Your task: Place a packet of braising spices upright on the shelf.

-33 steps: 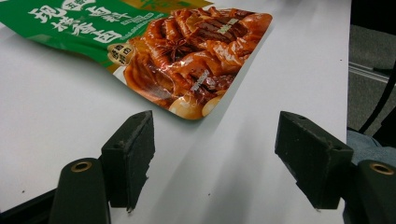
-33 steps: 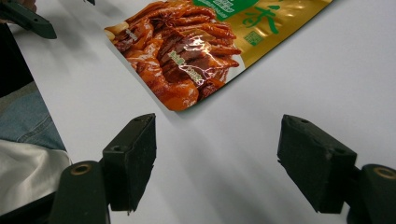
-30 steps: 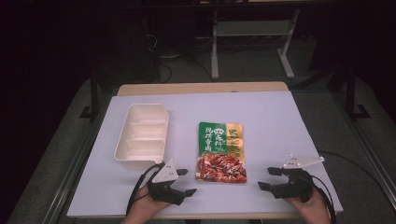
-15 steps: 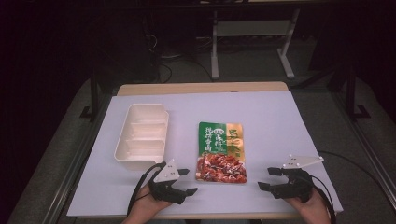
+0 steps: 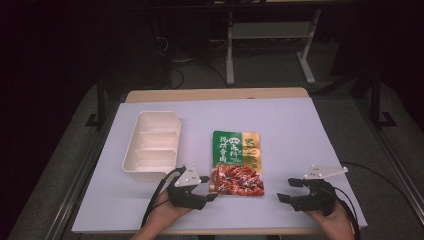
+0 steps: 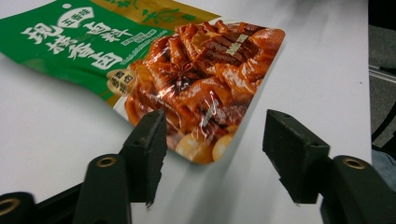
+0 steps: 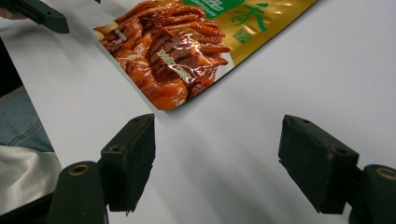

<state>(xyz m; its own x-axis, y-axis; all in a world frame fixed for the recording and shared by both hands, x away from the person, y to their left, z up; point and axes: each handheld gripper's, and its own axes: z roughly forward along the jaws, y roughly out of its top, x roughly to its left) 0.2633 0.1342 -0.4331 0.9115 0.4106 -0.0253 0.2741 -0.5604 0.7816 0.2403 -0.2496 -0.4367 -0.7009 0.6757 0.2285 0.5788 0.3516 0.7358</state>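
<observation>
A flat food packet, green and gold on top with a picture of braised meat below, lies in the middle of the white table. My left gripper sits at the packet's near-left corner. Its jaws have just been closing. In the left gripper view that corner of the packet reaches into the gap of the left gripper, and the pads stand apart from it. My right gripper rests open near the front edge to the right of the packet, nothing between its jaws. The right gripper faces the packet.
An empty white tray with divided compartments lies left of the packet, just beyond my left hand. The table's front edge runs close under both hands. A metal stand is on the floor behind the table.
My left gripper has slid right up to the packet's near-left corner and its jaws have narrowed. The right gripper, the packet and the tray have stayed put.
</observation>
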